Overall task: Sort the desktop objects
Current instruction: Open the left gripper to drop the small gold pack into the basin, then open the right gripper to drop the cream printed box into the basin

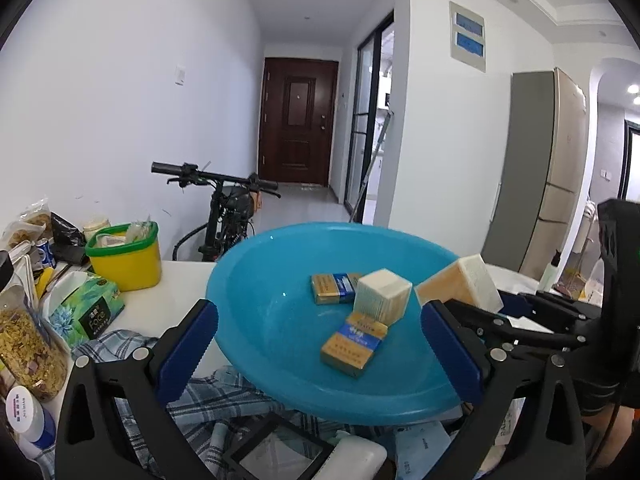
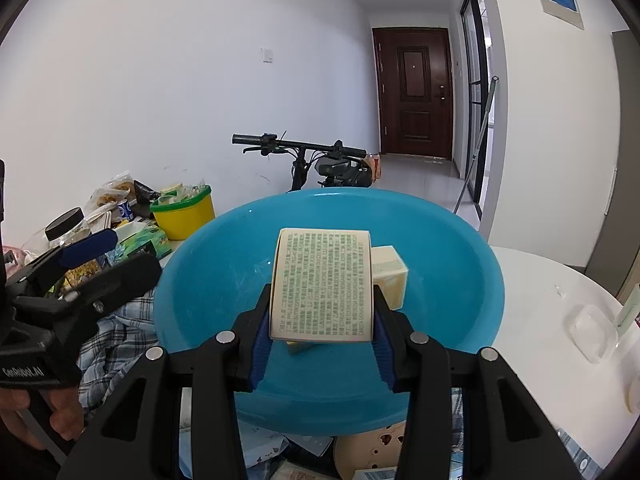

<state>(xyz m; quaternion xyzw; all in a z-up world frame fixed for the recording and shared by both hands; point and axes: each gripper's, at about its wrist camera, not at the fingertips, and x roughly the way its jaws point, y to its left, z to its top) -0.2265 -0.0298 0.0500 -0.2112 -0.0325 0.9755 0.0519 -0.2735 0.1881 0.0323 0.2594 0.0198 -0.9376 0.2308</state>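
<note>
A blue basin [image 1: 256,304] stands on the white table. It holds two yellow-and-blue packs [image 1: 334,288] [image 1: 354,344] and a cream cube-shaped box [image 1: 382,294]. My left gripper [image 1: 320,310] hangs over the basin's near rim, open wide, with nothing between its pads. In the right wrist view the basin [image 2: 208,280] fills the middle. Above its bowl my right gripper [image 2: 322,304] is shut on a cream box with green print [image 2: 322,284]. The same held box [image 1: 460,286] shows at the basin's right edge in the left wrist view. The cube-shaped box [image 2: 390,280] lies behind the held one.
A yellow tub with a green rim [image 1: 126,256], a tissue pack [image 1: 86,304], snack bags and a jar [image 1: 28,352] crowd the table's left. A plaid cloth [image 1: 224,396] lies under the basin's near side. A clear small container [image 2: 588,332] sits right. A bicycle [image 1: 228,200] stands behind.
</note>
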